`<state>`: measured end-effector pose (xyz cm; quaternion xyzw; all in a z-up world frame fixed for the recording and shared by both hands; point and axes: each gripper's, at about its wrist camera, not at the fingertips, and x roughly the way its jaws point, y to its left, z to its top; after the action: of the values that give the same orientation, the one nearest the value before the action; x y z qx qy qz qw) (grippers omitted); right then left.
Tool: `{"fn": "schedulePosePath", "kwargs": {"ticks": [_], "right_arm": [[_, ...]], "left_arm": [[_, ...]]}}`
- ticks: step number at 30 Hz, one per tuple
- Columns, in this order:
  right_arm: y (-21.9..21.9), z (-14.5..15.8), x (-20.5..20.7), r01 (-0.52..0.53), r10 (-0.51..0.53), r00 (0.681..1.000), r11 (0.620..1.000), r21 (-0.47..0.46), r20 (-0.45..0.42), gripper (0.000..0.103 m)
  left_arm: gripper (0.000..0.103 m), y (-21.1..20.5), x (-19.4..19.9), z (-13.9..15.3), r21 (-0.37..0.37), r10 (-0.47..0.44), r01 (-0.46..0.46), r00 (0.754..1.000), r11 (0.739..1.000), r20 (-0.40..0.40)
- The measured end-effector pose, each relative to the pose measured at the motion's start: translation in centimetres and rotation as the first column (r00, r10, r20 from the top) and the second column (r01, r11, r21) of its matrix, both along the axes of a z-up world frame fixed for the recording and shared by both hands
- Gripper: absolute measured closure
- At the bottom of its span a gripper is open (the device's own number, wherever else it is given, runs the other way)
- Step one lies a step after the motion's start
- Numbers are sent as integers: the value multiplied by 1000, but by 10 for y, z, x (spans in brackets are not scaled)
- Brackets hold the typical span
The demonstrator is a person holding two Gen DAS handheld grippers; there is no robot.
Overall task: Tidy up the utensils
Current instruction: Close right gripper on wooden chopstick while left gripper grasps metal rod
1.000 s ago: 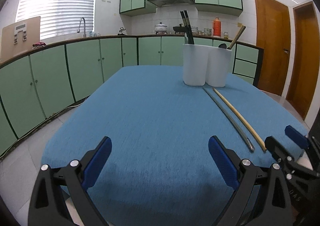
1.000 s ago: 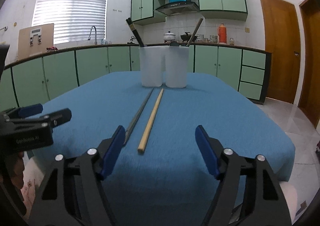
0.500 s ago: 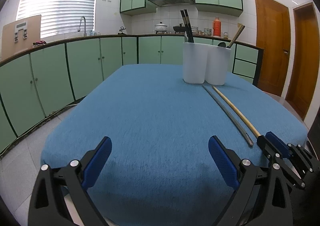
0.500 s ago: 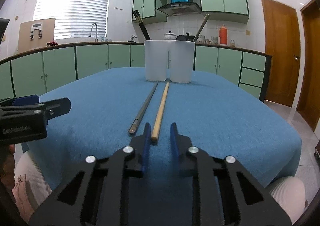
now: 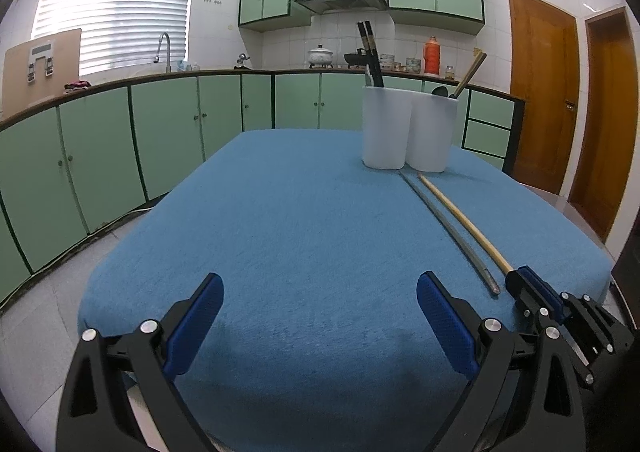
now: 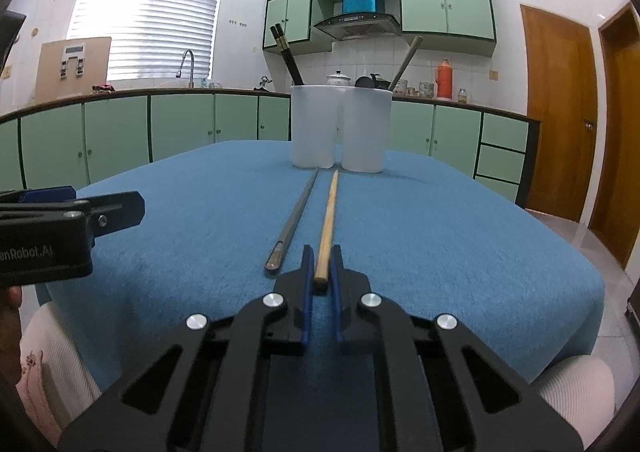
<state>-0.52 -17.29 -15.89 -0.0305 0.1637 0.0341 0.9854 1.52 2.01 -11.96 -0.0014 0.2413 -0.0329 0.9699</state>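
Right wrist view, lower centre: the right tongs (image 6: 321,272), wide apart a second ago, now pinch the wooden chopstick (image 6: 329,218). Left tongs (image 5: 320,316) stay open and empty; lifting into the white holder (image 6: 340,128) can follow.

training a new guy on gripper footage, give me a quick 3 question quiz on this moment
1. True or false: the right gripper has its jaws shut on the wooden chopstick.
2. Multiple choice: where is the metal chopstick? A) lying free on the blue tablecloth B) standing in the white utensil holder C) held by the left gripper
3. Fill in: the left gripper's jaws are ____ with nothing between them.

Key
1. True, it grips the near end.
2. A, lying beside the wooden one.
3. Open.
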Motion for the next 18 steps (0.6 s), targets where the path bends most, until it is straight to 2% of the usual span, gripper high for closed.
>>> {"fn": "schedulePosePath", "kwargs": {"ticks": [11,18], "right_arm": [[-45,14,-13,86,-88,996,994,72,22,97],[-68,13,-17,90,-93,996,990,111,17,97]], "left_arm": [[9,-44,2,1,-22,-97,97,995,995,0],[33,-78,9,-7,-4,-168,168,986,986,-21]]}}
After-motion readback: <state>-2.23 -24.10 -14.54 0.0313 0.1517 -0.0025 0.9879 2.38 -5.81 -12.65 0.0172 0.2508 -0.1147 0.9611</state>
